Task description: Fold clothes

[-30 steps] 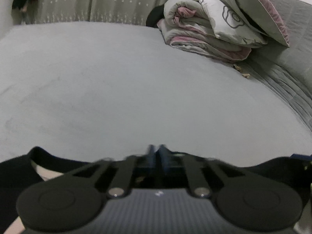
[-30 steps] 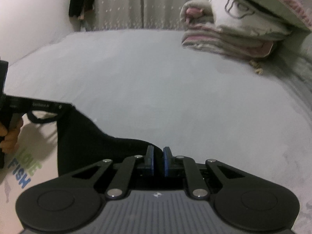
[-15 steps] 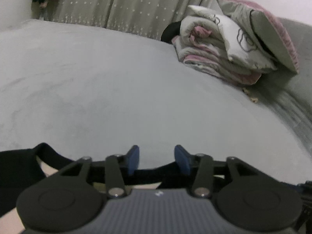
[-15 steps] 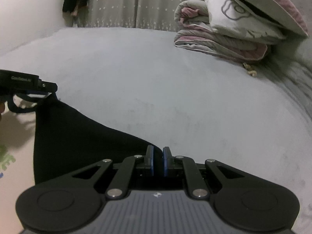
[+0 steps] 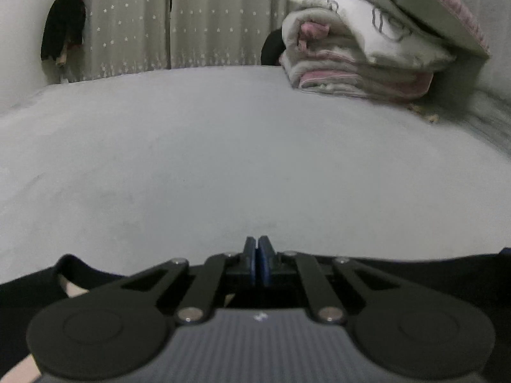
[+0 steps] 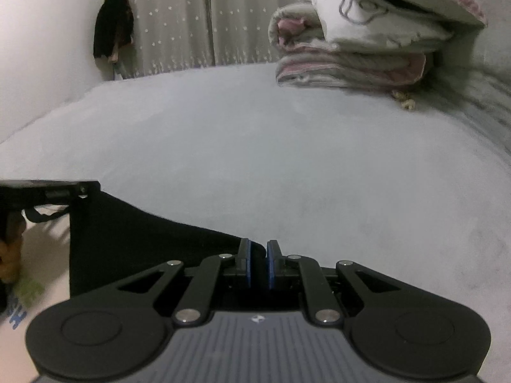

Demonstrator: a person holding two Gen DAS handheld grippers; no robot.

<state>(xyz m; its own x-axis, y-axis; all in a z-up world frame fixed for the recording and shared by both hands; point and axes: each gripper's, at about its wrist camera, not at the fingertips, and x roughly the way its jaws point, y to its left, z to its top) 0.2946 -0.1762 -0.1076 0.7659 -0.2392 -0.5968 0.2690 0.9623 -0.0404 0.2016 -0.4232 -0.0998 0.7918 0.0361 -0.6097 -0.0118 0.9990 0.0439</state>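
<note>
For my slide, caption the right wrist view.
Right hand-held gripper pinches a black garment edge above a grey bed, folded bedding behind.

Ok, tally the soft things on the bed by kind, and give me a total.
Black garment with a pale printed front, at the near edge: 1
Folded pink-and-white quilt: 1
Pillow leaning on top of the quilt: 1
Total: 3

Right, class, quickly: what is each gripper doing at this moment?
Left gripper: shut on the black garment.
Right gripper: shut on the black garment's edge.
</note>
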